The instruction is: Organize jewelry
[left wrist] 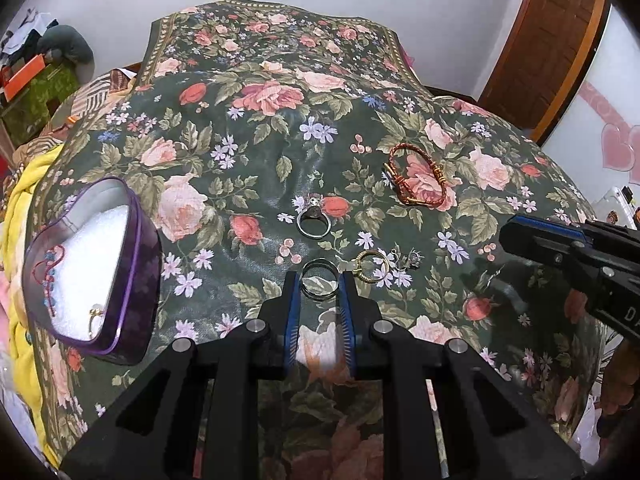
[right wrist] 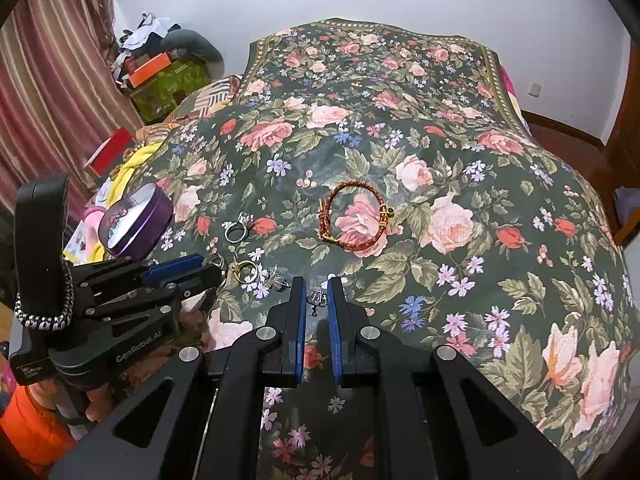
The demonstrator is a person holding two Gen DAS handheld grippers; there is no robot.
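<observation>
On the floral bedspread, the left tongs stand narrowly parted around a plain silver ring lying flat between the pads. The right tongs are narrowly parted around a small silver earring. Beyond lie a stone-set ring, a gold ring and a red bracelet; the purple heart-shaped box sits left, holding a gold ring.

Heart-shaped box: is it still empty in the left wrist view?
No, the heart-shaped box already holds a gold ring and a red beaded piece on its white padding.
</observation>
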